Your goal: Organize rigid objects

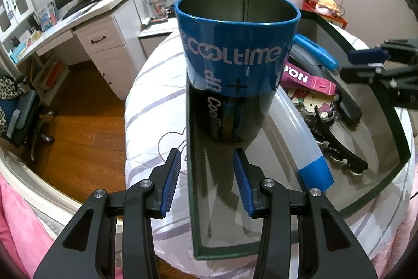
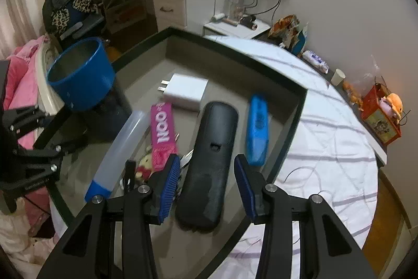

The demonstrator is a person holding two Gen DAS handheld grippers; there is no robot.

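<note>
I've got the left gripper [image 1: 206, 182] with jaws wide apart, holding nothing. Its blue ribbed pads [image 1: 171, 184] straddle the near wall of the dark green-rimmed shallow box [image 1: 193, 174] that sits on the white striped bedsheet [image 1: 154, 106].

Straight ahead of it, the blue metal cup with white "Cooltime" lettering [image 1: 235, 51] stands upright in the box's left end, clear of the pads, mouth open to camera.

Right gripper [image 2: 206, 186] also spread wide with nothing clamped. The long black rounded case [image 2: 209, 161] lies flat between its fingers [image 2: 245, 187]; I can't tell if either pad touches it.

Also in the box:
- translucent tube with blue cap [image 2: 115, 153], lying beside the cup
- pink "NOON" strap [image 2: 162, 130], next to the tube
- blue oblong plastic case [image 2: 257, 127], just right of the black case
- white wall charger block [image 2: 186, 90], toward the far wall
- black claw hair clip [image 1: 337, 145] and cartoon keychain charms [image 1: 311, 98], right of the tube

White corner desk with monitor [image 1: 86, 9] in the background.
</note>
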